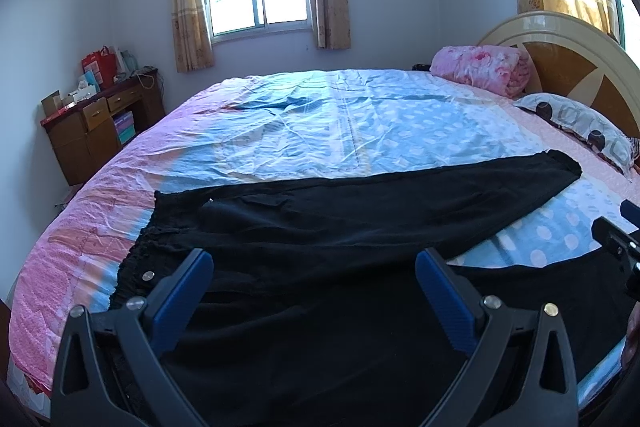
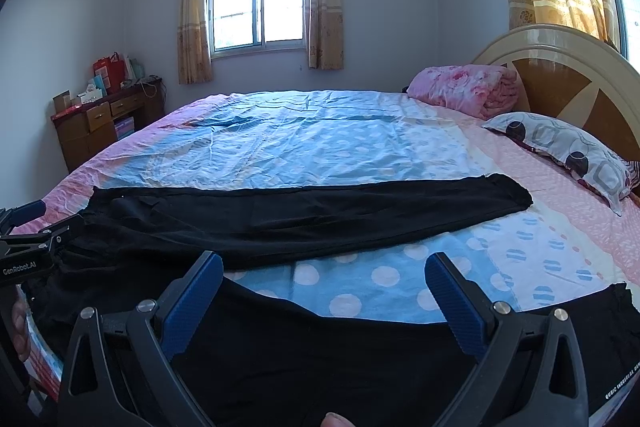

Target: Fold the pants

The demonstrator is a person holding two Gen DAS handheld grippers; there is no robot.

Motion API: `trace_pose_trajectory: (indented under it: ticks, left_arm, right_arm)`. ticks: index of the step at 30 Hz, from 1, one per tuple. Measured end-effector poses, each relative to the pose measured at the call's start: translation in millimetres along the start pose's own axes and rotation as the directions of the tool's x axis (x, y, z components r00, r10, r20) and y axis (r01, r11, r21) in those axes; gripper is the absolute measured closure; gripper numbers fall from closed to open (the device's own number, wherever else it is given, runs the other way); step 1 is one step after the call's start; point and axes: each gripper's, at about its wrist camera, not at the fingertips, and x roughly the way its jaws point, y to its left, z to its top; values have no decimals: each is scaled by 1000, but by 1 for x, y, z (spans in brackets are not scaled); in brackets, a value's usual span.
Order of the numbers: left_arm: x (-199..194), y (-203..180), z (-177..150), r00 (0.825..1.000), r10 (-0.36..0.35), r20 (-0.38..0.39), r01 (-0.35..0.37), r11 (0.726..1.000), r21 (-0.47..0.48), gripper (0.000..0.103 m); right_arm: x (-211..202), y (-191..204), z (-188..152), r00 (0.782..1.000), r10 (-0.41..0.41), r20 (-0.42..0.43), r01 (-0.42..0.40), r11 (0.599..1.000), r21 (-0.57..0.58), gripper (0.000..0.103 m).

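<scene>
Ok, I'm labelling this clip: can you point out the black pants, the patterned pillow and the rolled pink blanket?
black pants (image 2: 320,211): right wrist view, middle of the far leg.
patterned pillow (image 2: 568,151): right wrist view, centre of its top face.
rolled pink blanket (image 1: 480,67): left wrist view, middle of the roll.

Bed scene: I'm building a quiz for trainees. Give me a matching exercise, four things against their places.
1 pants
2 rolled pink blanket
3 patterned pillow
4 wooden desk

a beside the wall, left of the bed
b spread across the near part of the bed
c far corner, by the headboard
d near the headboard, in front of the blanket

Pairs: 1-b, 2-c, 3-d, 4-a
</scene>
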Motion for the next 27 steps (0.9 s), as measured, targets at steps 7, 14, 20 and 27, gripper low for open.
trace_pose_trajectory:
  ticks: [7,14,20,27]
  left_arm:
    - [14,1,-4,1000,-12,-22,12,1000,-3,0]
    - [16,3,-5,1000,-18,-19,18,1000,-5,0]
    - [15,3,-3,1000,-22,-10,22,1000,0,0]
    - [20,2,-5,1000,-17,-22,17,1000,20,0]
  right_arm:
    - [13,-6,-6,999,-12,-34,13,1000,18,1]
    - [16,-4,-6,999,-14,-41,15,1000,13,1]
    - [11,-4,-2,1000,-17,-24,18,1000,10,1]
    - [14,-6,-2,999,-22,-37,23,1000,15,1]
